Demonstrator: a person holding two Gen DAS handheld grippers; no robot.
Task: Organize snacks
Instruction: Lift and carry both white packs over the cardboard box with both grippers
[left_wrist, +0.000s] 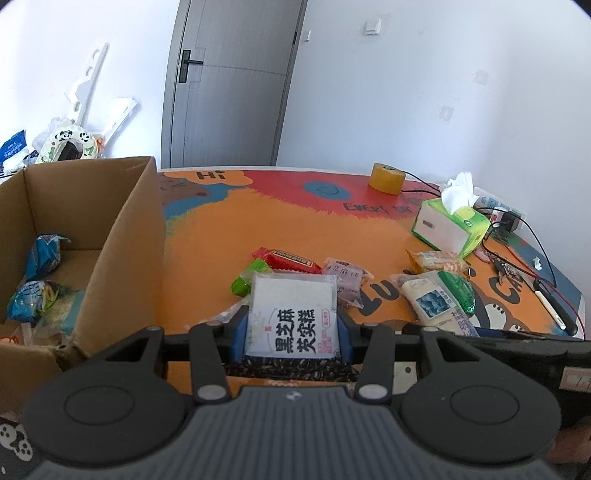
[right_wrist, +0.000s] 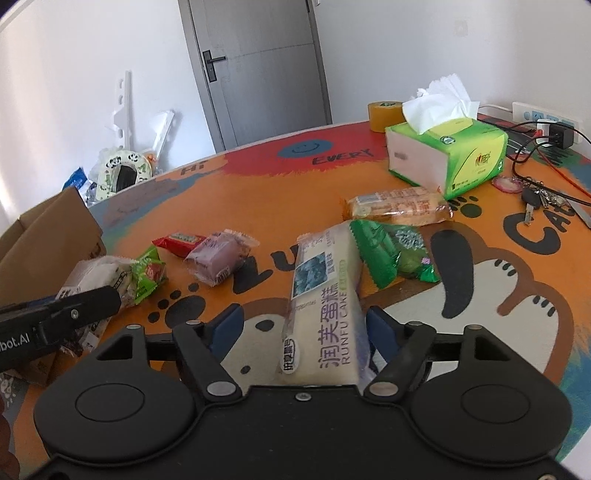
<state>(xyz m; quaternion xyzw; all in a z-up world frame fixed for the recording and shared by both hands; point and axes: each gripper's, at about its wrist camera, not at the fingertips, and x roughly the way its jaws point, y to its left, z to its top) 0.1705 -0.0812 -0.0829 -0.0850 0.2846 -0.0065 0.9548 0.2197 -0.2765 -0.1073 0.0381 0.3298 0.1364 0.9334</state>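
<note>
Snacks between both pairs of fingers.
Left gripper (left_wrist: 291, 330) clamped on sesame cake packet (left_wrist: 293, 317); right gripper (right_wrist: 303, 328) spread around Runfu cake (right_wrist: 321, 306).

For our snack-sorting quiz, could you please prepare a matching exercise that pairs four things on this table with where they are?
Things:
1. black sesame cake packet
2. Runfu cake packet
3. blue snack bag
4. roll of tape

Places:
A. inside the cardboard box
B. far side of the table, near the tissue box
C. clamped in the left hand-held gripper
D. between the open fingers of the right hand-held gripper

Pairs: 1-C, 2-D, 3-A, 4-B
</note>
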